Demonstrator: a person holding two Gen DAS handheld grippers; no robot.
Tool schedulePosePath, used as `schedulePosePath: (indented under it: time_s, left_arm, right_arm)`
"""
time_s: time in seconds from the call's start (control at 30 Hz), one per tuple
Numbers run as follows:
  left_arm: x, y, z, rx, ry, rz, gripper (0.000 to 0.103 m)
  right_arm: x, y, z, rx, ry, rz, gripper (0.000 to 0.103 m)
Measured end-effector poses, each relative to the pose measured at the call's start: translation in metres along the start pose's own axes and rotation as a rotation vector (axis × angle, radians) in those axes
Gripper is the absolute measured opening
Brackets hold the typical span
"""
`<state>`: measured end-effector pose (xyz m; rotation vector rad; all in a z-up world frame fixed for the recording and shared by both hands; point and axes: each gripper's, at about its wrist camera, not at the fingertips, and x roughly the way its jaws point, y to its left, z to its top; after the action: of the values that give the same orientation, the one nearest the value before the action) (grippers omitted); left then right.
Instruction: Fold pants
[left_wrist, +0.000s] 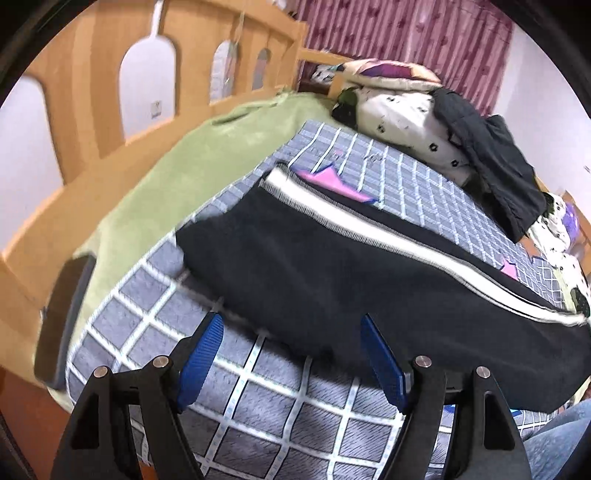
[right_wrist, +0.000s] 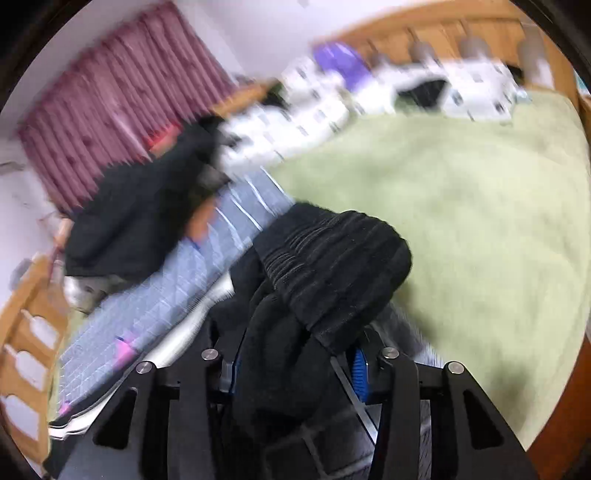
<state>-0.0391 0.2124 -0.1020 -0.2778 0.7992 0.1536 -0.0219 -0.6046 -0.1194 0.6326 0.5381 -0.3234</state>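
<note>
My left gripper (left_wrist: 291, 354) stands wide open with nothing between its blue pads (left_wrist: 201, 363), hanging just short of the near edge of the pants (left_wrist: 314, 266). They lie flat on the checked blanket (left_wrist: 258, 402), black with a white stripe (left_wrist: 369, 225) down the side, their long axis running from upper left to lower right across my left view, so that edge lies broadside to my open jaws, straight ahead and a little beyond the tips. My right gripper (right_wrist: 295, 369) is the nearer one: the ribbed waistband (right_wrist: 332, 266) is bunched up between its fingers and bulges out over them, and the jaws stand partly closed on that cloth, though blur keeps me from seeing how firmly the pads press. From there the rest of the pants trail off to the left along the blanket. I judge the next fold turns on my left jaws reaching forward to the near edge. Nothing lies between them and it. Farther off sit a heap of dark clothes (left_wrist: 491, 162) on patterned bedding (left_wrist: 402, 118), the green cover (left_wrist: 155, 192), the wooden headboard (left_wrist: 96, 96) and a maroon curtain (left_wrist: 406, 33), all well clear.
</note>
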Motion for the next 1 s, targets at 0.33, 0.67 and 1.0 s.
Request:
schedulePosePath:
  time_s: [0.33,0.67,1.0]
  left_arm:
    - [0.031,-0.026,0.037,0.085,0.024,-0.064,0.075]
    - [0.108,-0.026,0.096,0.067,0.049,-0.024,0.075]
    - [0.173,-0.012,0.148,0.101,0.094,0.067,0.072]
  right_arm:
    - [0.016,-0.023,-0.023,-0.065,0.197,-0.174,0.057]
    - [-0.02,0.089,0.003,-0.403,0.097,-0.212,0.062]
    - [0.091,0.265,-0.072,-0.787,0.291,0.17,0.065]
